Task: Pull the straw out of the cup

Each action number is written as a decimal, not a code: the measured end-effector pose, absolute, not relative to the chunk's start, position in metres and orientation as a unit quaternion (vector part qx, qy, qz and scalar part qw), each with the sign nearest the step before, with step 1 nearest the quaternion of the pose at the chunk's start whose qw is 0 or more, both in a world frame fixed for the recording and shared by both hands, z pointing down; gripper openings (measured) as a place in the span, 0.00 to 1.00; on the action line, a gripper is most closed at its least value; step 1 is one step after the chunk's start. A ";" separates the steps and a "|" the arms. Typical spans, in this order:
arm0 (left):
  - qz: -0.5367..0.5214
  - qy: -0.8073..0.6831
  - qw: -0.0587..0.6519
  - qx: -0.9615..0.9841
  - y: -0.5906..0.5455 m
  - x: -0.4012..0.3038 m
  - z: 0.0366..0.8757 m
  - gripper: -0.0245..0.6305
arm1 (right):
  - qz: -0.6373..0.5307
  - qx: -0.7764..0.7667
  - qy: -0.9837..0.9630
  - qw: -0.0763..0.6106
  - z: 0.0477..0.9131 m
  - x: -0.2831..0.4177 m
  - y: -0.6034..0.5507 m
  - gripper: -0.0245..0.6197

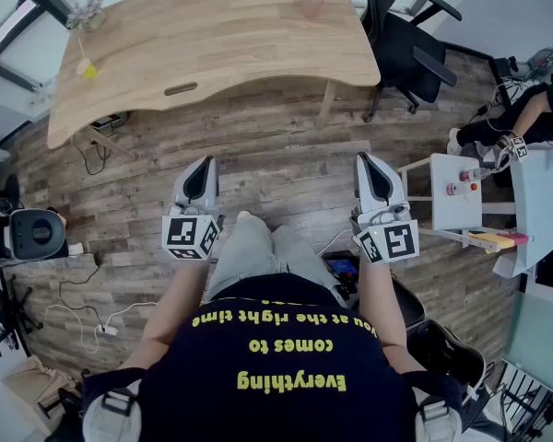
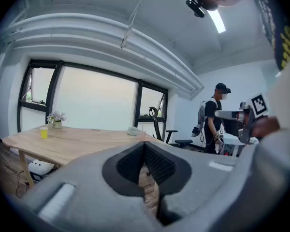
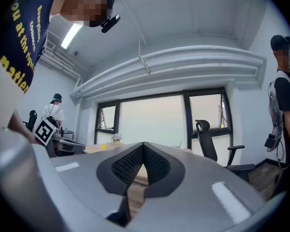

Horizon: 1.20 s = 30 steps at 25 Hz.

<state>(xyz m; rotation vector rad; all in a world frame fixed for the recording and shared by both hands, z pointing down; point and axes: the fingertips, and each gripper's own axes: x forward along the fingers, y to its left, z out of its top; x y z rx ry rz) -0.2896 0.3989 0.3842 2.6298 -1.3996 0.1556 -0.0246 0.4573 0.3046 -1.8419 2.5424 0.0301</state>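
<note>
Ahead, curved wooden table [image 1: 221,35], yellow cup [image 1: 88,70], perhaps plastic; left gripper [image 1: 200,166], right gripper [image 1: 370,161], ribbed jaws together.

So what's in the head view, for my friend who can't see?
From above, a person holds a left gripper and a right gripper, both shut and empty, over a wood floor. Ahead, a wooden table bears a yellow cup at its left end.

Wood-plank floor [image 1: 276,164]; curved wooden desk [image 1: 212,44]; black office chair [image 1: 405,44].
</note>
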 end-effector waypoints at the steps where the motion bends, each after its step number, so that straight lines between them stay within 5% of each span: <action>1: 0.052 -0.467 0.078 0.880 0.399 -0.288 0.383 0.04 | 0.008 -0.587 0.810 0.003 0.304 -0.023 0.458 0.05; 30: 0.051 -0.484 0.091 0.869 0.379 -0.289 0.392 0.04 | -0.015 -0.563 0.826 0.016 0.308 -0.031 0.426 0.05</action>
